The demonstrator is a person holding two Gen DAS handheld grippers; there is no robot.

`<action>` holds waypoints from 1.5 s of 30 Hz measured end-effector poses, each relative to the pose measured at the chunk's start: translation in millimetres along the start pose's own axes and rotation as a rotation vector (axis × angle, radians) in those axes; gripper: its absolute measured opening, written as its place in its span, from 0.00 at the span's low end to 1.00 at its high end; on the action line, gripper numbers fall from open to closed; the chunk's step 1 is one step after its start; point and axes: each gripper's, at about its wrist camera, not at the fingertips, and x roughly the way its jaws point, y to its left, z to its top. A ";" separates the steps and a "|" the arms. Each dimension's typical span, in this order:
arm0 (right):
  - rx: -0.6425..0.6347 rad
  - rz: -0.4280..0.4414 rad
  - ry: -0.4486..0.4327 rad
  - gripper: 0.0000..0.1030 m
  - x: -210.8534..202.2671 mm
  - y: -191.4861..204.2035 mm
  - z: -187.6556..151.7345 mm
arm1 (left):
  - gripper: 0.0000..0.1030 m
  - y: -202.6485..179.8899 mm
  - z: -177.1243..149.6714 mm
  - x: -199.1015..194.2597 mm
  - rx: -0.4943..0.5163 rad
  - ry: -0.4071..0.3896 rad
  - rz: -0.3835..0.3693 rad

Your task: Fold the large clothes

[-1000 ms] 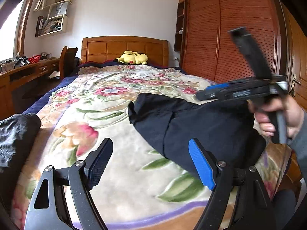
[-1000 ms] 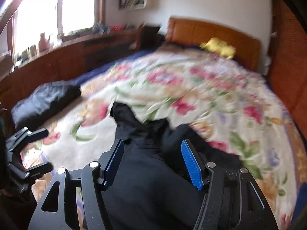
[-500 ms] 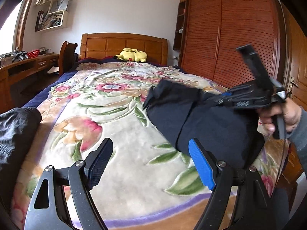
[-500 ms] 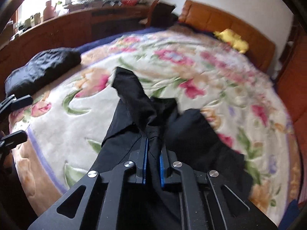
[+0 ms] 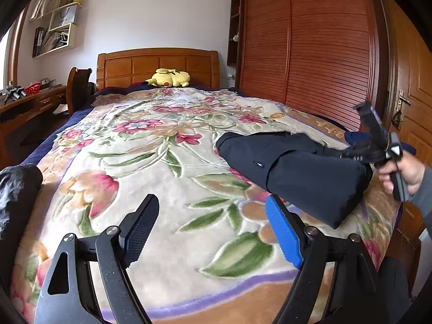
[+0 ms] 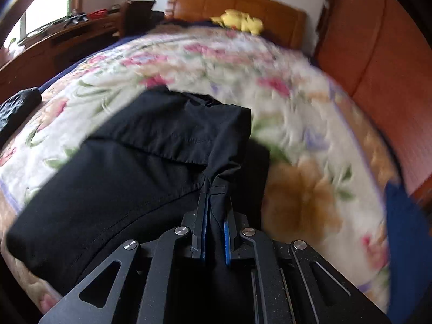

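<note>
Floral bedspread [image 5: 151, 167]: dark garment [image 5: 302, 172] folded near right edge, right gripper [image 6: 214, 202] pinching its fabric; left gripper [image 5: 210, 221] spread, empty, apart.

Two dark garments [image 5: 297, 172], one plush toy [image 5: 170, 78] (yellow), two hand-held grippers [image 5: 208, 229].

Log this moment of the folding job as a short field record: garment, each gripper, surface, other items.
garment: dark garment, partly folded, lying on the bed's right side
right gripper: jaws shut on a pinch of the garment's fabric
left gripper: jaws open, nothing between them, over the blanket
surface: floral blanket covering the bed
other items: second dark bundle at the left edge; yellow plush toy by the headboard
</note>
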 end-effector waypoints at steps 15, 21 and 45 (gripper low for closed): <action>0.027 -0.031 -0.222 0.61 -84.7 12.1 -50.1 | 0.80 -34.5 5.8 19.4 0.038 0.015 -0.011; 0.002 -0.048 -0.142 0.61 -65.8 10.9 -87.8 | 0.80 -39.2 4.6 24.3 0.045 0.028 -0.004; 0.123 -0.002 -0.202 0.64 -105.2 -27.1 -148.4 | 0.80 -40.9 5.6 43.9 0.055 0.060 0.021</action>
